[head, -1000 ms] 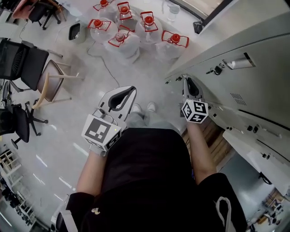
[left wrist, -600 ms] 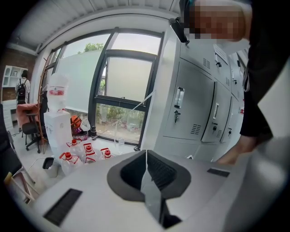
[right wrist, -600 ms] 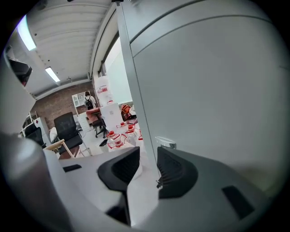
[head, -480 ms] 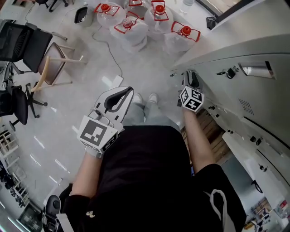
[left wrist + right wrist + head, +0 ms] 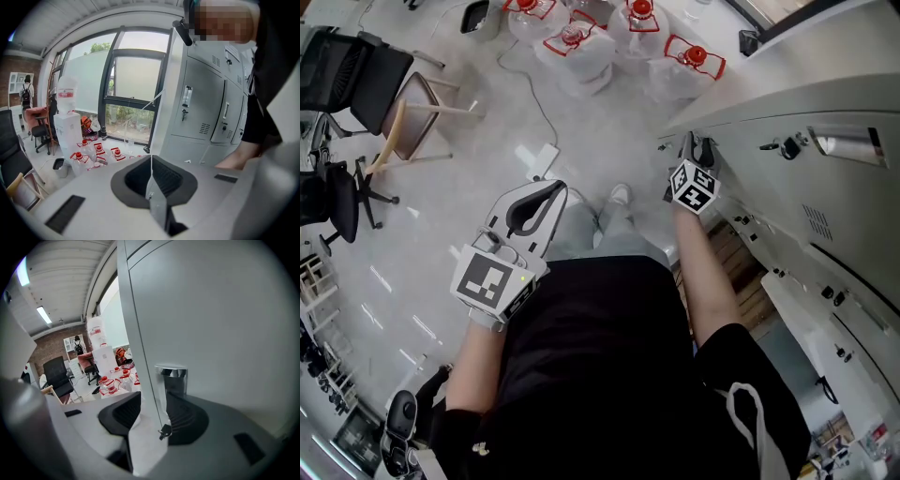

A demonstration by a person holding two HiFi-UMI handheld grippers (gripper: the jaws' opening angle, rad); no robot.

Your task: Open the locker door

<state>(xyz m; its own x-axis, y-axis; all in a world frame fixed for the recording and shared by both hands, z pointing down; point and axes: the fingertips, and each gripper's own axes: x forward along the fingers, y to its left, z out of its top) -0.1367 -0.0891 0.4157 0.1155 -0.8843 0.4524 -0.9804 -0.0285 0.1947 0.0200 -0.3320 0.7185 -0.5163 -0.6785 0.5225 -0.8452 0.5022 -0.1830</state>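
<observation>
Right gripper (image 5: 153,414) is at the handle-side edge of the end locker's door (image 5: 225,343). Its fingers (image 5: 123,416) straddle that edge just below the chrome handle (image 5: 171,377), one pad on each side. Both look pressed onto the metal. The key (image 5: 164,431) hangs in the gap between them. Reads as a pinch on the door edge, which makes sense: the handle is small, while the edge gives two faces to clamp.

Door looks shut or barely cracked, can't tell which. My read: grip made, swing not done.

Hinge is presumably on the opposite vertical edge. So the pull should follow an arc out toward the person; a straight tug risks the pads sliding off the thin edge. The key sits close to the pads and could get knocked.

Left gripper (image 5: 151,161) is idle, held in front of the torso over open floor, well apart from the lockers. Its fingers (image 5: 136,180) are closed together with nothing between them. Probably parked there to stay out of the door's swing.

Containers:
- Locker interior: not visible.
- Clear jugs (image 5: 572,52) with red caps, clustered on the floor near the end of the locker row. Fill level can't be told.
- Black bin (image 5: 476,15) just beside the jugs, inside unreadable.
- Dispenser (image 5: 65,124) by the window, with a bottle on top.
</observation>
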